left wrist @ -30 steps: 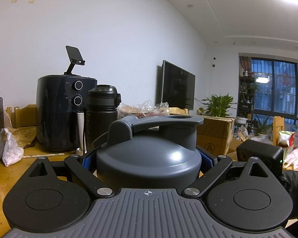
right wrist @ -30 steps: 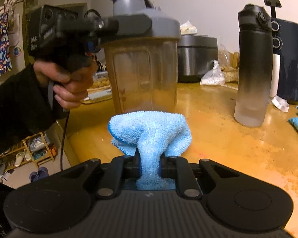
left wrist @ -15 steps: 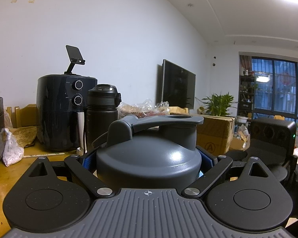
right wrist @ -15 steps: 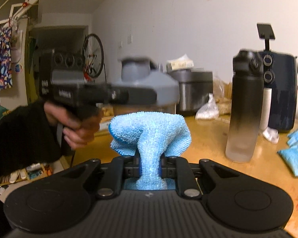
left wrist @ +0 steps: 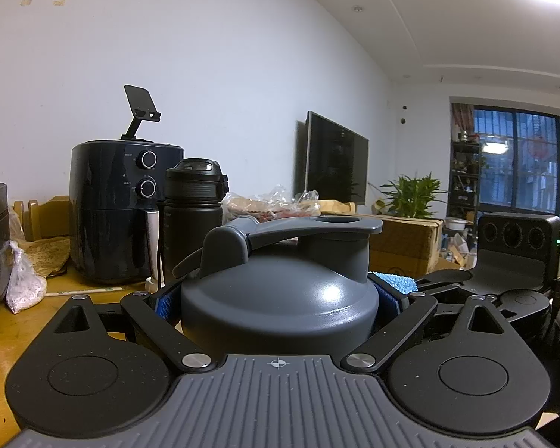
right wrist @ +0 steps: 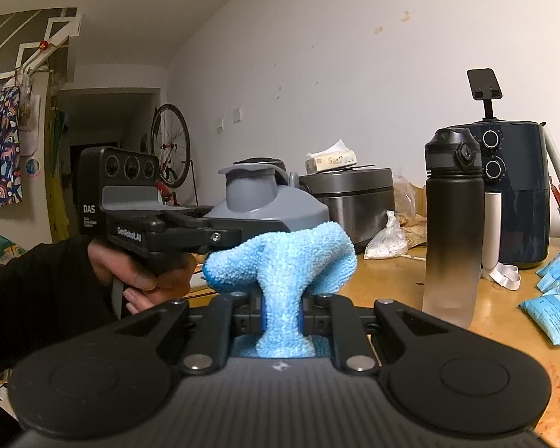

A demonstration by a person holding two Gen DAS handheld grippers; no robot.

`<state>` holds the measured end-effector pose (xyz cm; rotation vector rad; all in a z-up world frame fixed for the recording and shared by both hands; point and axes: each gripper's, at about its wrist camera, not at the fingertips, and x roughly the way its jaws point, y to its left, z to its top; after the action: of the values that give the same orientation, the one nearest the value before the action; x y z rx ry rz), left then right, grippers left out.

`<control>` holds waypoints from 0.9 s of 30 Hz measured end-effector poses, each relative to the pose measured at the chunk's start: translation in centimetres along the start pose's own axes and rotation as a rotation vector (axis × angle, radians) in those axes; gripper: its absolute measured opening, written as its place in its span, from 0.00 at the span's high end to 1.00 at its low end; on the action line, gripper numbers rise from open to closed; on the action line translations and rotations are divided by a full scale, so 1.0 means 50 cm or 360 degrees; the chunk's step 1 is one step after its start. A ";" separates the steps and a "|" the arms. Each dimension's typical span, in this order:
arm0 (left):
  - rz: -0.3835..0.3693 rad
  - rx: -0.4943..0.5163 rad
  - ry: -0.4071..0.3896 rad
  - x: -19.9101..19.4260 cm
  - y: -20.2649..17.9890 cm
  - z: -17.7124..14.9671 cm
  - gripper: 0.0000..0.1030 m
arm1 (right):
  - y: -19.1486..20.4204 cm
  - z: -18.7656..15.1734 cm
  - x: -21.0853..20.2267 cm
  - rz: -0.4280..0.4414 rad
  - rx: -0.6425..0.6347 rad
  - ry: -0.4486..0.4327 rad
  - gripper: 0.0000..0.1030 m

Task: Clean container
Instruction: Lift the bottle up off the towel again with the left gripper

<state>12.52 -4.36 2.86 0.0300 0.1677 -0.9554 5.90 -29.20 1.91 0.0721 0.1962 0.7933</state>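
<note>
A grey shaker lid [left wrist: 280, 295] with a flip cap fills the left wrist view, and my left gripper [left wrist: 280, 300] is shut on it, blue pads pressed against both sides. The same lid [right wrist: 276, 201] shows in the right wrist view; the cup below it is hidden behind the cloth. My right gripper [right wrist: 282, 313] is shut on a bunched blue microfibre cloth [right wrist: 283, 257], held up at lid height close in front of the shaker. Whether the cloth touches the lid cannot be told. The cloth's edge [left wrist: 395, 282] peeks out beside the lid.
On the wooden table [right wrist: 399, 295] stand a black water bottle [right wrist: 453, 224], a dark air fryer [right wrist: 511, 194] and a steel rice cooker [right wrist: 351, 194]. Blue packets [right wrist: 556, 298] lie at the right. A sleeved hand [right wrist: 145, 272] holds the left gripper.
My right gripper has risen with the cloth from the level of the shaker's clear cup to the level of its lid and tilted upward. The left gripper and shaker have stayed still.
</note>
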 end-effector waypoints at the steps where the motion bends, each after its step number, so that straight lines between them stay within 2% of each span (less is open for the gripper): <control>1: 0.0000 0.0000 0.0000 0.000 0.000 0.000 0.07 | 0.000 0.000 0.000 0.0001 0.0000 0.0005 0.92; 13: 0.0002 0.0001 0.0002 -0.001 -0.001 0.000 0.07 | -0.015 -0.024 0.021 0.0039 0.0045 0.0180 0.93; 27: 0.0003 0.0002 0.0007 -0.001 -0.002 0.004 0.07 | -0.008 -0.103 0.076 0.0027 -0.0030 0.0507 0.92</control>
<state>12.45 -4.38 3.05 0.0331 0.1710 -0.9537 7.72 -26.81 -3.76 -0.0712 0.4901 0.8208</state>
